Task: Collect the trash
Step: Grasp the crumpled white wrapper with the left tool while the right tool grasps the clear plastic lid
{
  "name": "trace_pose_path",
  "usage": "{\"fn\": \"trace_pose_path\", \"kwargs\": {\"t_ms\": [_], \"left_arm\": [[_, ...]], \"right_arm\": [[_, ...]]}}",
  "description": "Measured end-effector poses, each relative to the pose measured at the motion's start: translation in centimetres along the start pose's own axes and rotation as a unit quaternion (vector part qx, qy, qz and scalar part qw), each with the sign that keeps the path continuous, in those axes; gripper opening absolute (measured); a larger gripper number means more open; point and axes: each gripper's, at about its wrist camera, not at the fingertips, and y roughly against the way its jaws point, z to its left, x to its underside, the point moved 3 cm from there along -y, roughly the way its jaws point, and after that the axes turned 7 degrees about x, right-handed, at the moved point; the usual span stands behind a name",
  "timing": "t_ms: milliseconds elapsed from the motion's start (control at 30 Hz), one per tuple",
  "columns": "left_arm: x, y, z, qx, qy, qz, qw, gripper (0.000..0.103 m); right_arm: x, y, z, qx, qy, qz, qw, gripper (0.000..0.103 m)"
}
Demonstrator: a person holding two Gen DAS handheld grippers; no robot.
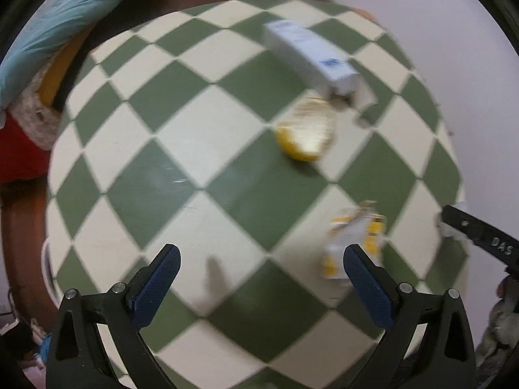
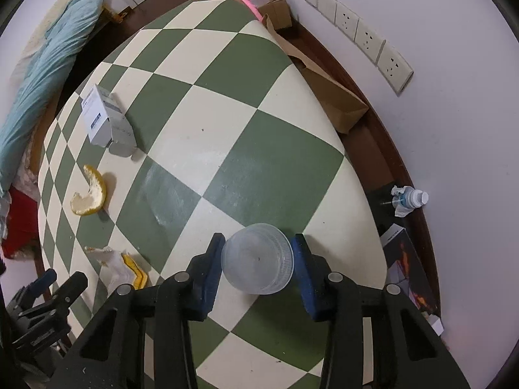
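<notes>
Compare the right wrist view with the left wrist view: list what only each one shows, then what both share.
Only the right wrist view: a clear plastic cup between the right gripper's fingers, wall sockets, a brown paper bag and a small bottle.

Only the left wrist view: the left gripper seen from behind, open and empty.

Both: the checkered table, white carton, citrus peel, crumpled wrapper and blue pillow.

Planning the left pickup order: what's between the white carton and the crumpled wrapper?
The citrus peel lies between white carton and crumpled wrapper, clearest in the right wrist view.
</notes>
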Motion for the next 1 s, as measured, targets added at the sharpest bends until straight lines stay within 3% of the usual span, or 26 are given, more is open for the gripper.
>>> {"fn": "trace_pose_path", "kwargs": {"t_ms": [100, 200, 267, 300, 400, 633, 700, 1000], "left_arm": [[0.1, -1.2, -2.4, 0.019, -0.014, 0.01, 0.9997, 0.102], [0.0, -2.6, -4.5, 0.015, -0.032, 0.017, 0.9992, 0.091], [0.1, -3.4, -5.7, 0.005, -0.044, 0.023, 0.9988, 0.068], [0.1, -3.5, -5.9, 0.0, -0.046, 0.02, 0.9988, 0.068], [0.4, -3.0, -6.5, 0.0, -0.05, 0.006, 0.9987, 0.041], [2.5, -1.7, -4.3, -0.011, -0.031, -0.005, 0.9995, 0.039], [2.8, -1.7, -3.9, -0.009, -0.02, -0.003, 0.9997, 0.044], [3.4, -1.2, -6.1, -0.019, -0.023, -0.008, 0.9995, 0.041]], "right_arm": [[0.3, 0.5, -0.7, -0.001, -0.002, -0.004, 1.0, 0.044], [0.7, 1.0, -1.5, 0.001, -0.01, -0.005, 1.0, 0.044], [1.0, 1.1, -2.0, 0.002, -0.012, -0.003, 1.0, 0.044], [1.1, 1.1, -2.2, 0.004, -0.012, -0.003, 1.0, 0.044], [1.5, 0.7, -2.4, 0.006, -0.008, 0.002, 1.0, 0.044], [2.6, 0.3, -1.1, 0.0, 0.019, 0.01, 1.0, 0.044], [2.8, 0.4, -0.8, 0.003, 0.03, 0.009, 0.999, 0.044], [3.0, 0.3, -0.4, 0.017, 0.044, 0.008, 0.999, 0.047]]}}
